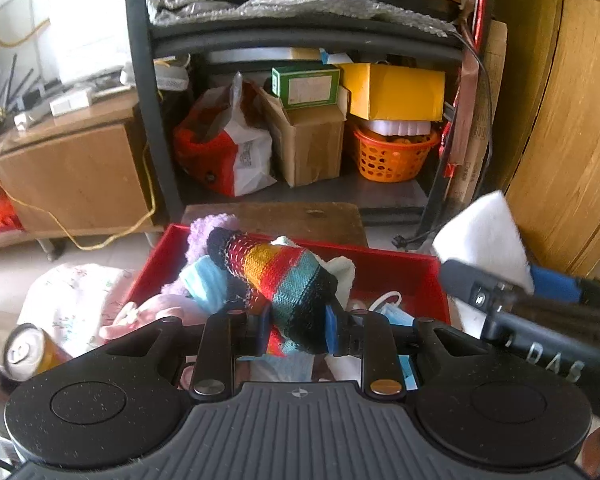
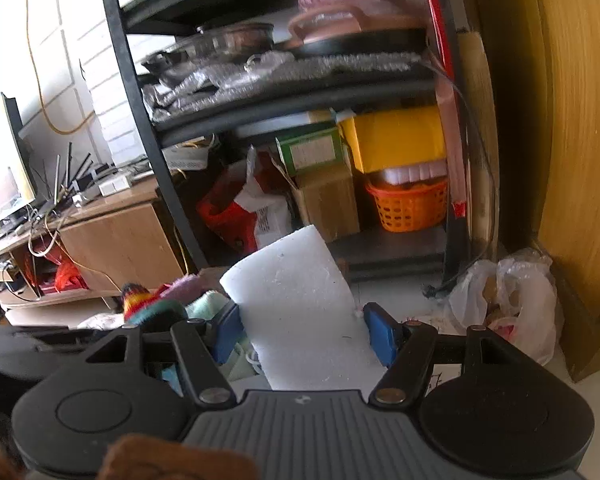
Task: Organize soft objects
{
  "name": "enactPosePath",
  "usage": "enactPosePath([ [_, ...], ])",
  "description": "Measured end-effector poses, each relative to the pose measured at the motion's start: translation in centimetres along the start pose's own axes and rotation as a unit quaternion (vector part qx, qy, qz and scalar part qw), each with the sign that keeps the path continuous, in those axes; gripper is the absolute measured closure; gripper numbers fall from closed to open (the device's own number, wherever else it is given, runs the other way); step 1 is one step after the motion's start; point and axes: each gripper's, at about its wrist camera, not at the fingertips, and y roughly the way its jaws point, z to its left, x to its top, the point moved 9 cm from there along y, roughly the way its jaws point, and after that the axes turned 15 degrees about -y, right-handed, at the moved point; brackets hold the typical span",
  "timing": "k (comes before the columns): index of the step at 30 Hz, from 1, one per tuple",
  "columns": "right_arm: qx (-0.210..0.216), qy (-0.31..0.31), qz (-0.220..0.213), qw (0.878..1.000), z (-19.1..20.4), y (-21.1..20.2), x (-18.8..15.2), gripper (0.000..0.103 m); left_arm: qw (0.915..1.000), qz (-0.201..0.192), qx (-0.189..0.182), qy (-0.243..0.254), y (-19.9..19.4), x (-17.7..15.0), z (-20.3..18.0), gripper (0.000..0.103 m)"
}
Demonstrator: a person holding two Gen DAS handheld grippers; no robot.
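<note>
Left gripper (image 1: 298,330) pinching striped sock (image 1: 278,276) above red bin (image 1: 400,276), right gripper (image 2: 302,330) clamping white foam (image 2: 296,292) beside it: risk of sock snagging, or foam slipping free and missing bin.

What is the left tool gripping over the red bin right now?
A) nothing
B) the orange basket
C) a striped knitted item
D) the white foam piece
C: the left tool is closed on the striped knitted item above the red bin; the white foam piece sits in the right tool.
</note>
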Motion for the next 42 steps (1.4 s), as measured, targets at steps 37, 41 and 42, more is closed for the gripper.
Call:
enactPosePath([
  [37, 0.028, 0.022, 0.026, 0.999, 2.5, 2.7, -1.8, 0.042, 0.9940, 0.006, -0.063, -0.089, -4.1, 2.2, 3.1, 0.032],
  [41, 0.040, 0.024, 0.011, 0.999, 3.6, 0.9, -0.8, 0.042, 0.9967, -0.026, -0.044, -0.063, -7.2, 2.2, 3.3, 0.030],
  [42, 0.042, 0.023, 0.009, 0.999, 3.9, 0.5, -0.6, 0.042, 0.9969, -0.035, -0.041, -0.058, -7.9, 2.2, 3.5, 0.029],
])
